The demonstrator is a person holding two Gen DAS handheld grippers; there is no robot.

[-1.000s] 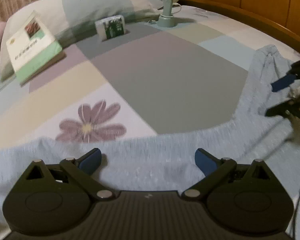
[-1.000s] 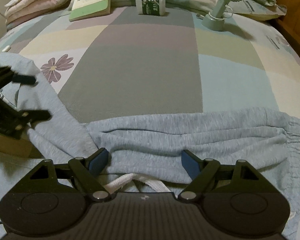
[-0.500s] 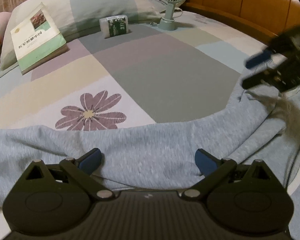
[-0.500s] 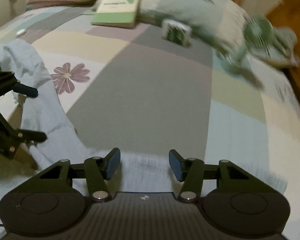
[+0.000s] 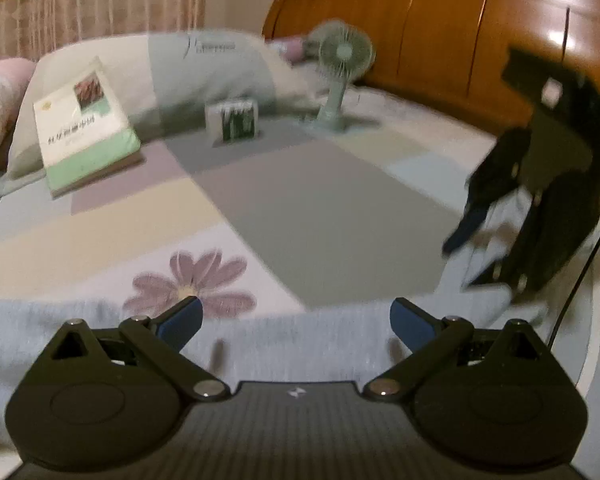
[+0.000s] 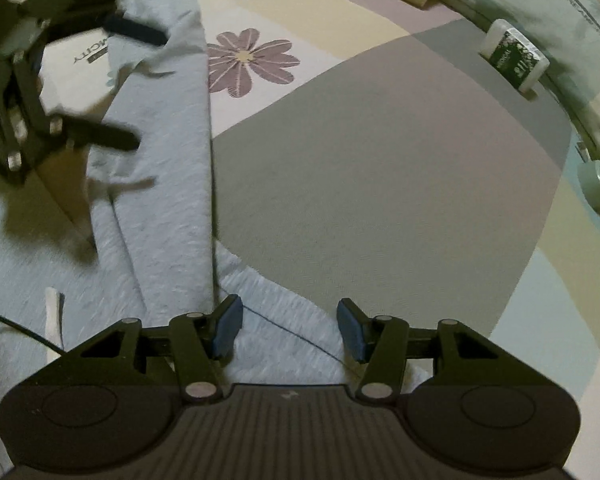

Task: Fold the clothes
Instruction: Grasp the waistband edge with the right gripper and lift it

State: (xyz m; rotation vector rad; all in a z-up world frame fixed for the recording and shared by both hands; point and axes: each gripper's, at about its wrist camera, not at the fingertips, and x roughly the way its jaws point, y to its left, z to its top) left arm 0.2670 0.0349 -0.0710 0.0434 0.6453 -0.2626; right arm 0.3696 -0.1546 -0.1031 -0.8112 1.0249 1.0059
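Light grey sweatpants (image 5: pixel 292 344) lie across the near side of the bed. In the left wrist view my left gripper (image 5: pixel 296 320) is wide open just above the fabric, with nothing between its fingers. My right gripper (image 5: pixel 460 264) hangs raised at the right, and a fold of the pants rises up to its fingers. In the right wrist view the right gripper (image 6: pixel 290 332) has its jaws partly closed with fabric filling the gap. A leg of the sweatpants (image 6: pixel 168 160) stretches away to the left gripper (image 6: pixel 146 88), whose fingers are spread beside it. A white drawstring (image 6: pixel 54 312) shows.
On the patchwork sheet with a purple flower (image 5: pixel 192 284) lie a green-and-white book (image 5: pixel 84 128) and a tissue pack (image 5: pixel 232 120). A small fan (image 5: pixel 340 64) stands by the pillow (image 5: pixel 220 68). The wooden headboard (image 5: pixel 440 32) runs behind. A black cable (image 5: pixel 580 280) trails at the right.
My right gripper narrowed its jaws, rose from the bed and swung to face left, with the fabric coming up under it. My left gripper stayed open and tilted up.
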